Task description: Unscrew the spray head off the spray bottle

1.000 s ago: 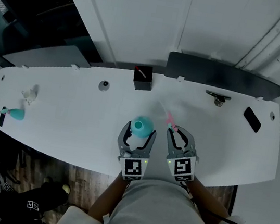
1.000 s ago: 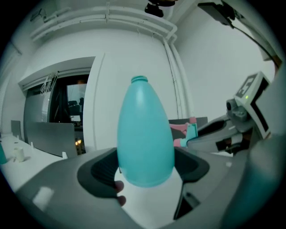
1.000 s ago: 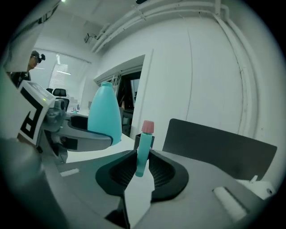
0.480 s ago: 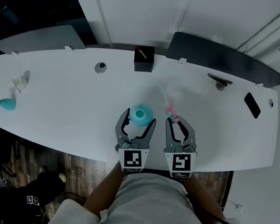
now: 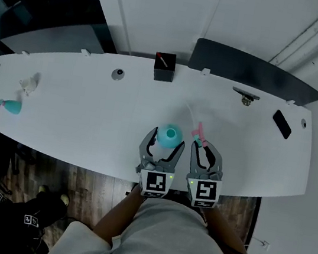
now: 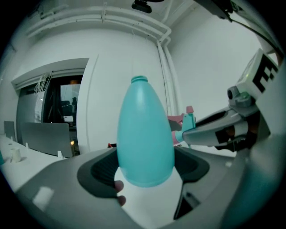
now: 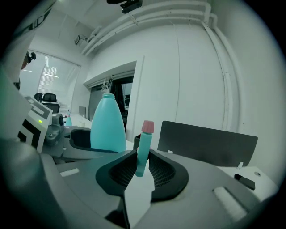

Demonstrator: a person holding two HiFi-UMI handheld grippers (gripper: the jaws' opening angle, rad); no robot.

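left hand-held gripper clamps teal bottle, right hand-held gripper pinches spray head, over white table.

Left gripper: jaws wide, clamped on bottle body. Right gripper: just right of it, jaws narrow, pinching spray head. Both point far.

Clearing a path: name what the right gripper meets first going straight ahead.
The table looks free ahead of the right gripper; probably the small black box at the far edge comes first, though the dark panel stands close beside.
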